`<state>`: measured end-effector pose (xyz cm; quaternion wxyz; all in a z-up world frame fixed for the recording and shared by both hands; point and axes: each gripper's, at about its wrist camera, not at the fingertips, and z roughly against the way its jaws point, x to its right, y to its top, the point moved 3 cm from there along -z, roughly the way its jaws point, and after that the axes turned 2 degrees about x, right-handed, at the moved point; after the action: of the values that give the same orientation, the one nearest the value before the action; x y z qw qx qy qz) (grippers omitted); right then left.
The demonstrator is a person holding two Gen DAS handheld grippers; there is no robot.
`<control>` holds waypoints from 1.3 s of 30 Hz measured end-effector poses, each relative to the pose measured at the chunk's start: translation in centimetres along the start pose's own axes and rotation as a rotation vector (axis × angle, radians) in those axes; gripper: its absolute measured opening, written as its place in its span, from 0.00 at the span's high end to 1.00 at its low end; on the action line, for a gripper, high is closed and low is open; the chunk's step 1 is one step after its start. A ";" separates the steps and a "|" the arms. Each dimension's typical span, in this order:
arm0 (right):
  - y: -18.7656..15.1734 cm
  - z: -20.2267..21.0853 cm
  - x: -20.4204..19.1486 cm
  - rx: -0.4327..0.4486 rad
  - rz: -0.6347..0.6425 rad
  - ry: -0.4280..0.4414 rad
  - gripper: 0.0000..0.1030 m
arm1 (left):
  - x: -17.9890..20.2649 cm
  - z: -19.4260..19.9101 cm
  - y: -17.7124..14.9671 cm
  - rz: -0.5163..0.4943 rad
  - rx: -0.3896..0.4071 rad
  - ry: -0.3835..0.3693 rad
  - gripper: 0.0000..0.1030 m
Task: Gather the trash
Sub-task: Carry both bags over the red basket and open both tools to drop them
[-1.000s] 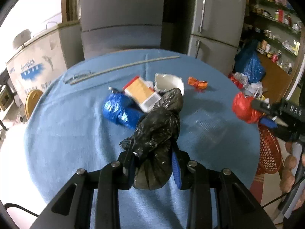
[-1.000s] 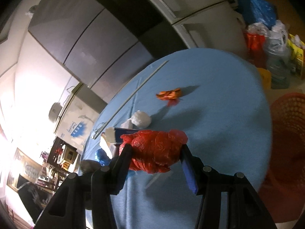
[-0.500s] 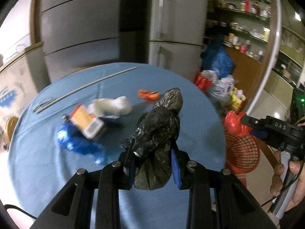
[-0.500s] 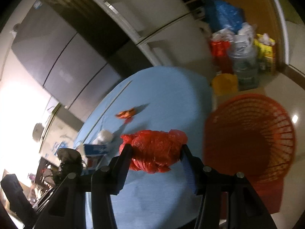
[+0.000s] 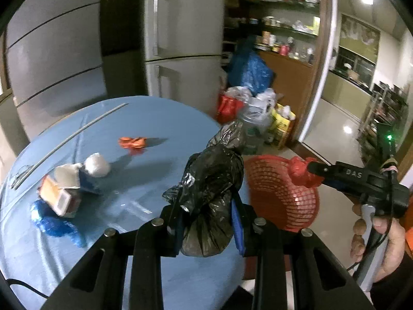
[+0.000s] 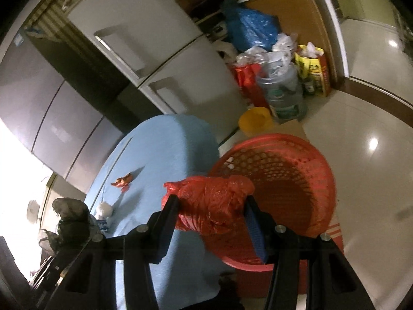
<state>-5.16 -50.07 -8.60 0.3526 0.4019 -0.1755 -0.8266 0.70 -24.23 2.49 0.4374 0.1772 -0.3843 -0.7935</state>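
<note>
My left gripper (image 5: 206, 222) is shut on a crumpled black plastic bag (image 5: 211, 180), held above the right edge of the round blue table (image 5: 144, 118). My right gripper (image 6: 210, 219) is shut on a crumpled red plastic bag (image 6: 211, 201) at the rim of the red basket (image 6: 291, 170) that stands on the floor beside the table. In the left wrist view the right gripper (image 5: 307, 173) holds the red bag (image 5: 299, 173) over the red basket (image 5: 278, 193). The black bag (image 6: 69, 217) shows at the left in the right wrist view.
On the table lie an orange wrapper (image 5: 133, 142), a white wad (image 5: 96, 165), a torn carton (image 5: 58, 193), a blue bag (image 5: 49, 222) and a thin rod (image 5: 69, 139). Fridges (image 5: 180, 38) stand behind. Bags, a water jug (image 6: 282, 95) and a yellow bowl (image 6: 254, 121) crowd the floor.
Both grippers have swung to the right with their bags, away from the table's middle. The red basket has come into full view under the right gripper.
</note>
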 end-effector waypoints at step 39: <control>2.1 -5.6 10.0 -0.093 -0.121 -0.136 0.33 | 10.7 -12.0 1.1 -0.106 -0.212 -0.132 0.69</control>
<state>-4.08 -58.78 -16.26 0.3075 0.3381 -0.1357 -0.8791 2.77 -38.97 -3.76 0.3847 0.0973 -0.3165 -0.8616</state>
